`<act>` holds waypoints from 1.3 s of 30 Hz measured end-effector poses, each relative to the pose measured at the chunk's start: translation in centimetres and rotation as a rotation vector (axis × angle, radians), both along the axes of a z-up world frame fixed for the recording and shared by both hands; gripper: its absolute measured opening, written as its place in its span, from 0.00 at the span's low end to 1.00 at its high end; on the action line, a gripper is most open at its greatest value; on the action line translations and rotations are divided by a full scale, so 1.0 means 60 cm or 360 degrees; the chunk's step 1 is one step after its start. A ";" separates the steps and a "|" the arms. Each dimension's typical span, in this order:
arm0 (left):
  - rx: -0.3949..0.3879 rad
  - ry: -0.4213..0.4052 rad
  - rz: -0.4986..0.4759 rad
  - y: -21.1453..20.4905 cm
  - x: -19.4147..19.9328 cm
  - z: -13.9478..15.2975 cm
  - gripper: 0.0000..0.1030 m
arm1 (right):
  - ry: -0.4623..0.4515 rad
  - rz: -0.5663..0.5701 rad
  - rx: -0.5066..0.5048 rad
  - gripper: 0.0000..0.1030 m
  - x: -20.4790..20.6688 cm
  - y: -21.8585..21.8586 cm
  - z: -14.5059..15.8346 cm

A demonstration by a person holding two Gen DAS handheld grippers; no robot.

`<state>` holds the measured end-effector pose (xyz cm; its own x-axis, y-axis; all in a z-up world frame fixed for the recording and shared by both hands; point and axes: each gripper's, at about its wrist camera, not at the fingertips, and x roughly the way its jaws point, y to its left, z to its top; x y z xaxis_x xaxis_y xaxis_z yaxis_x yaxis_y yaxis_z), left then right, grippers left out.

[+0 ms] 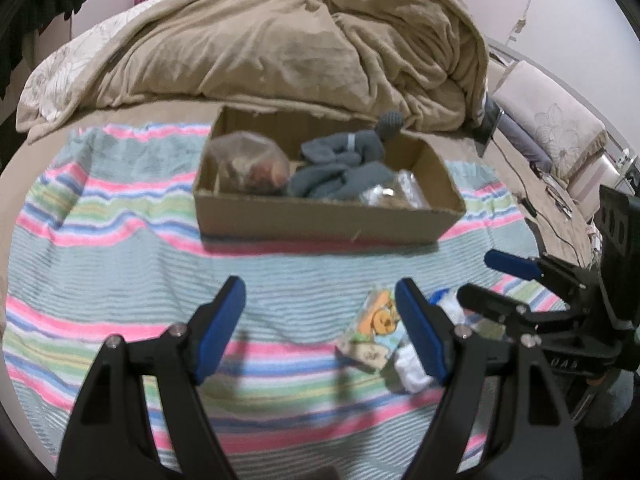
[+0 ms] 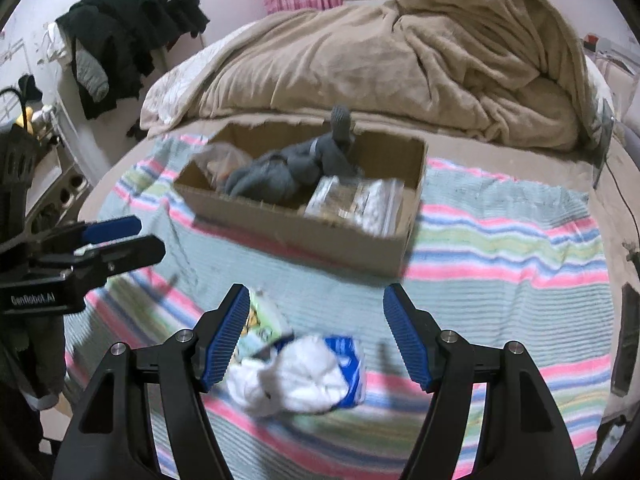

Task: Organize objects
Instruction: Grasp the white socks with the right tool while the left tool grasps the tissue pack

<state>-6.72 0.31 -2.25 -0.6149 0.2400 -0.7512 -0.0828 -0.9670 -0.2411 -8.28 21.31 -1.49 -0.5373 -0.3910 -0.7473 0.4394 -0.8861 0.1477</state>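
A striped towel [image 1: 120, 240] in pink, green and pale blue covers the bed, and a shallow cardboard box [image 1: 320, 220] sits on it in the middle of both views. Inside the box lie a clear bag [image 1: 252, 164] of reddish-brown contents at the left end, grey knitted socks [image 1: 340, 168] across the centre, and a clear zip bag [image 2: 356, 200] at the right end. In the left wrist view the left gripper [image 1: 320, 304] occupies the lower centre, jaws spread apart with nothing between them, above bare towel. Just beside its right finger lies a small cartoon-printed packet [image 1: 372, 332]. In the right wrist view the right gripper [image 2: 316, 320] also stands wide, empty, over a bundle of white socks [image 2: 296, 376] resting on a blue-and-white packet [image 2: 352, 356] at lower centre. A rumpled beige blanket [image 1: 280, 48] fills the top of the frame.
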 end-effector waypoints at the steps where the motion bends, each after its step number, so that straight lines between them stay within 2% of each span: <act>1: 0.0004 -0.0007 0.0000 0.001 0.001 -0.002 0.76 | -0.0021 0.0011 0.0005 0.71 0.003 -0.002 -0.006; 13: 0.0028 -0.0111 0.0001 -0.001 0.026 -0.055 0.76 | -0.0103 0.0057 0.0105 0.69 0.029 -0.019 -0.057; 19: 0.0019 -0.0155 -0.0015 0.010 0.029 -0.076 0.76 | -0.0124 0.0087 0.0143 0.64 0.030 -0.026 -0.085; 22: -0.0004 -0.0190 -0.0034 0.023 0.024 -0.091 0.76 | -0.0119 0.0105 0.0143 0.58 0.032 -0.025 -0.089; 27: -0.0036 -0.0222 -0.0081 0.047 0.020 -0.106 0.76 | -0.0093 0.0159 0.0129 0.40 0.042 -0.022 -0.086; 34: -0.0068 -0.0246 -0.0178 0.090 0.010 -0.117 0.76 | -0.0079 0.0177 0.0088 0.33 0.048 -0.002 -0.068; 39: -0.0153 -0.0259 -0.0216 0.114 -0.005 -0.128 0.76 | -0.0052 0.0130 0.0047 0.31 0.047 0.028 -0.049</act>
<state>-7.03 7.16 -9.96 -0.4506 0.2347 -0.8613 -0.1813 -0.9688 -0.1691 -5.46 23.01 -4.44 -0.4798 -0.4102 -0.7756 0.5056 -0.8517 0.1376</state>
